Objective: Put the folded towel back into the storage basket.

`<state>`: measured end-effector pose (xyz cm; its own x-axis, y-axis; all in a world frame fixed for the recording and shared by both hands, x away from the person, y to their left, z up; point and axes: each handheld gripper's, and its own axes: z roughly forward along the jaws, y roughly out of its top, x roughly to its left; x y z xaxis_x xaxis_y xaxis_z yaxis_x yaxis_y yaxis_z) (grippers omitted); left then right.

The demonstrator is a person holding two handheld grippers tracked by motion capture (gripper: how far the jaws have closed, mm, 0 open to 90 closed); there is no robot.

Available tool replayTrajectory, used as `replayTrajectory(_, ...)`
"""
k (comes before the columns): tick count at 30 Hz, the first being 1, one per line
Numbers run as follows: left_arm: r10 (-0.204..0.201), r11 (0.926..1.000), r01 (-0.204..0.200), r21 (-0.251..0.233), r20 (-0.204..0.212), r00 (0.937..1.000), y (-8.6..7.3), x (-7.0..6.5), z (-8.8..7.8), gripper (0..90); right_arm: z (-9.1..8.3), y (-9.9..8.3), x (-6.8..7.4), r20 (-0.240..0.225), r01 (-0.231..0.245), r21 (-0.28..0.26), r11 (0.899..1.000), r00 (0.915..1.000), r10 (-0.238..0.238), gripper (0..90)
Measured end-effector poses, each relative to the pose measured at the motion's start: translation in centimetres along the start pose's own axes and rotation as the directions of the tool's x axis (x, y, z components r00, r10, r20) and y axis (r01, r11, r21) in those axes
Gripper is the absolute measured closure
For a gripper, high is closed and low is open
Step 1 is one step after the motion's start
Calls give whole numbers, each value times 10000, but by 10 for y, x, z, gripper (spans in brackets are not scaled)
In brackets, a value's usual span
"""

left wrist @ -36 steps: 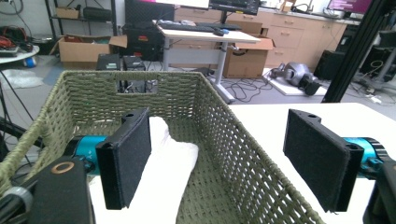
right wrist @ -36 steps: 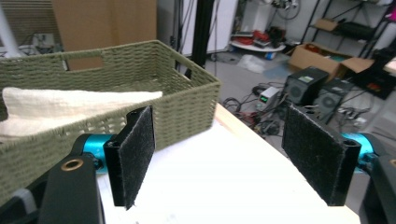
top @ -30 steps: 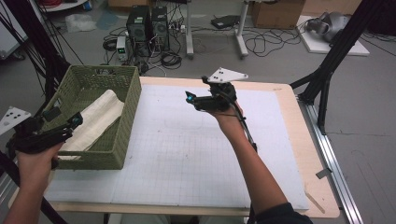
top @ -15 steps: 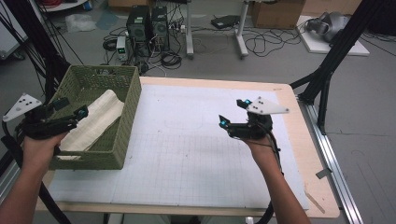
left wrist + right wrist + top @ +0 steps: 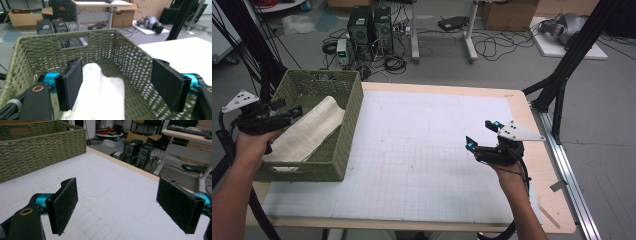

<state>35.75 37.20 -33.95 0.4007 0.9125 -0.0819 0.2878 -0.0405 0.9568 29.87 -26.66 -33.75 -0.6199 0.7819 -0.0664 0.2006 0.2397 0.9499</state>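
A green woven basket (image 5: 314, 170) stands on the table's left end with a cream folded towel (image 5: 307, 132) lying in it. My left gripper (image 5: 287, 108) hovers over the basket's left rim and points in at the towel. In the left gripper view the towel (image 5: 102, 95) lies low between the pads, close by the left pad (image 5: 71, 85), inside the basket (image 5: 50, 50). The left gripper (image 5: 117, 62) is open; its jaws have just been closing a little, and neither pad presses the towel. My right gripper (image 5: 481, 134) is open over the white mat's right side. Nothing is between the right gripper's (image 5: 116, 181) pads.
The white gridded mat (image 5: 412, 150) covers the wooden table. In the right gripper view the basket (image 5: 37, 147) stands far left. A metal rail (image 5: 562, 165) runs along the table's right edge. Black frame legs (image 5: 562, 85), computer towers (image 5: 369, 25) and cables stand behind the table.
My right gripper has moved from the table's middle out to the right and nearer the front edge. My left gripper has moved from the basket's near left corner farther along its left rim.
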Motion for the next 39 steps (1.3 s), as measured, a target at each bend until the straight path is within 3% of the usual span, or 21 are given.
replayTrajectory(3,-101,9989,107,467,-124,9999,-7,5,7,273,-1,-2,0,66,44,14,10000,10000,-44,169)
replayTrajectory(8,-554,9875,657,1431,-747,9957,-12,18,17,275,-4,-1,2,86,45,-16,10000,10000,-45,169)
replayTrajectory(11,-565,9731,763,2176,-959,9938,-17,26,23,294,-9,-1,4,114,70,-93,9999,9999,-69,169)
replayTrajectory(13,-731,9577,991,2700,-1047,9918,-20,30,28,300,-14,-1,4,149,42,-153,9999,9999,-40,169)
replayTrajectory(16,-642,9389,987,3296,-1140,9914,-23,33,34,332,-22,-3,2,278,-2,-170,9999,9996,7,169)
replayTrajectory(19,-324,9180,831,3878,-1354,9903,-26,35,38,341,-28,-5,-1,395,-86,-202,9998,9992,94,169)
replayTrajectory(23,-119,8925,799,4439,-1540,9880,-29,38,42,348,-30,-6,-2,433,-90,-208,9997,9990,99,169)
replayTrajectory(26,-220,8761,943,4728,-1562,9875,-32,40,44,362,-30,-5,0,407,-70,-212,9998,9991,78,169)
replayTrajectory(32,-265,8255,1271,5499,-1871,9820,-39,43,48,376,-27,-5,2,368,-70,-204,9998,9993,77,169)
replayTrajectory(33,-231,8134,1341,5660,-1989,9797,-40,43,49,401,-27,-4,2,363,-25,-205,9998,9993,32,169)
replayTrajectory(34,-320,7964,1474,5865,-2025,9788,-41,44,49,441,-27,-4,2,355,-40,-210,9998,9994,47,169)
replayTrajectory(36,-208,7794,1280,6132,-1790,9836,-43,43,49,595,-26,-4,3,342,-20,-176,9998,9994,26,169)
replayTrajectory(38,-40,7756,1089,6218,-1676,9858,-42,41,49,779,-26,-4,3,352,-68,-162,9998,9994,73,169)
replayTrajectory(39,116,7794,903,6200,-1584,9873,-41,40,49,857,-26,-4,3,366,-70,-156,9999,9993,75,169)
